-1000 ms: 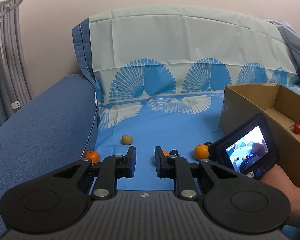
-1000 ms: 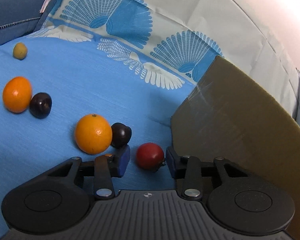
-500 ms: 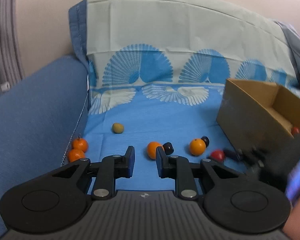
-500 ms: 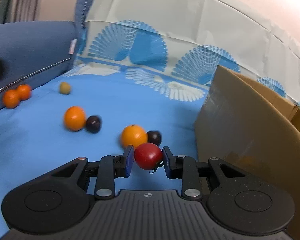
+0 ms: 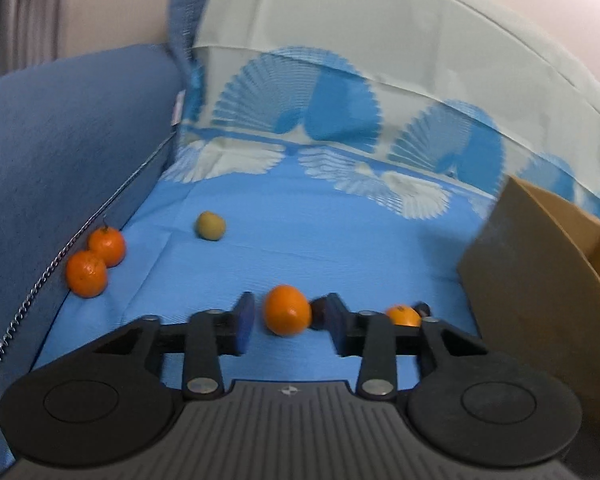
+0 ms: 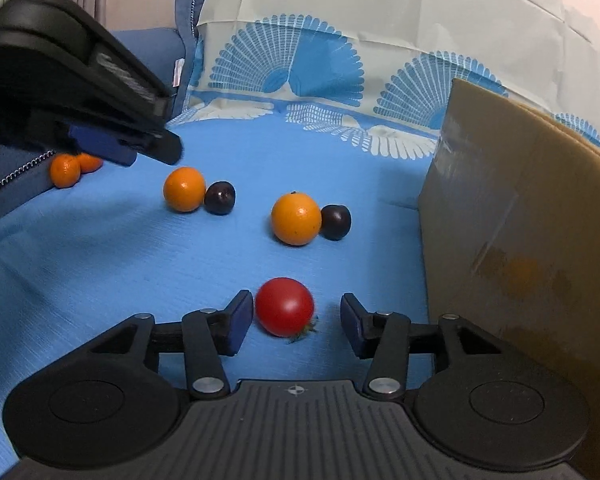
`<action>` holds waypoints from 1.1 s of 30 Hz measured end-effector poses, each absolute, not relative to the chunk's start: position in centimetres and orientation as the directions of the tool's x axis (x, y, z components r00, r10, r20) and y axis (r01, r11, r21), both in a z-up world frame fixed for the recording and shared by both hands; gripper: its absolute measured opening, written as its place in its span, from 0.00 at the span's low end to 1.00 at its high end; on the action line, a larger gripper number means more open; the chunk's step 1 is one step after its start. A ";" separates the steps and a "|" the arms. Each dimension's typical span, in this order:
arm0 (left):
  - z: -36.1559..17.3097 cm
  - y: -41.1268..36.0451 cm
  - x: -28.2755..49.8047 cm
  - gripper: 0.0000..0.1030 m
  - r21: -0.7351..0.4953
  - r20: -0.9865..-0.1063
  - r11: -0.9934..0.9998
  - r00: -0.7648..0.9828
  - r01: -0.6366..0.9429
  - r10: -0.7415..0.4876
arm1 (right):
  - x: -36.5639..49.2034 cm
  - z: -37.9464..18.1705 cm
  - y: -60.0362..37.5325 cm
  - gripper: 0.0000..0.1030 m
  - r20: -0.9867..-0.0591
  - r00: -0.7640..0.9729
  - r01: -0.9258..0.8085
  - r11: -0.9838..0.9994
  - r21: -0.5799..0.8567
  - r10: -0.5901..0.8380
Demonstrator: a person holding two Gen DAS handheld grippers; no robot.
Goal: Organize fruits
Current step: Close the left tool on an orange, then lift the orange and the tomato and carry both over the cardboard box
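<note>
Right wrist view: the right tongs are opening, and a red tomato lies between the pads on the blue sheet, close to the left pad and clear of the right. A cardboard box stands just beside it on the right. Beyond lie two oranges, each touching a dark plum. In the left wrist view, the left tongs are also opening, an orange framed between the pads, none pressing it. Two tangerines rest against the sofa arm.
</note>
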State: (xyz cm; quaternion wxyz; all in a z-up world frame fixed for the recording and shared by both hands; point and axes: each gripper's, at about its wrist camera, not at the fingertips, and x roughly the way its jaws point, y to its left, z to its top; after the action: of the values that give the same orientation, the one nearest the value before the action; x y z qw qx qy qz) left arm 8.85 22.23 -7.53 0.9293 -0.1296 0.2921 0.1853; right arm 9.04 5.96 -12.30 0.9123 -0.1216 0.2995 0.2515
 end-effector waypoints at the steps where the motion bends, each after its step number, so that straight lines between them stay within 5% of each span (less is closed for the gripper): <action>1: -7.8 22.8 9.3 0.46 -0.157 -0.602 0.889 0.755 -0.431 0.260 | 9.1 -12.3 6.0 0.49 -0.606 0.693 -0.538 0.840 -0.075 0.390; 7: -9.2 24.6 11.0 0.46 -0.264 -0.643 0.847 0.739 -0.461 0.201 | 9.5 -12.6 6.4 0.45 -0.612 0.685 -0.545 0.835 -0.070 0.396; 11: -10.1 24.1 11.8 0.46 -0.260 -0.665 0.848 0.723 -0.461 0.189 | 8.8 -12.6 6.9 0.32 -0.601 0.688 -0.568 0.817 -0.097 0.407; 13: -10.2 24.1 11.9 0.33 -0.249 -0.664 0.851 0.721 -0.462 0.198 | 8.6 -12.5 7.1 0.32 -0.594 0.698 -0.567 0.815 -0.117 0.400; 33: -9.2 22.3 8.9 0.34 -0.097 -0.732 0.880 0.632 -0.466 0.254 | 8.4 -12.3 6.4 0.32 -0.621 0.705 -0.503 0.859 -0.095 0.344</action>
State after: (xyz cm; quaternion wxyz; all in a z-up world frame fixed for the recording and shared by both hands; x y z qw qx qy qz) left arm 8.87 22.25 -9.23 0.8925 -0.1396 0.3784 0.2017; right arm 8.41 6.40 -12.27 0.9141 -0.1295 0.3068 0.2316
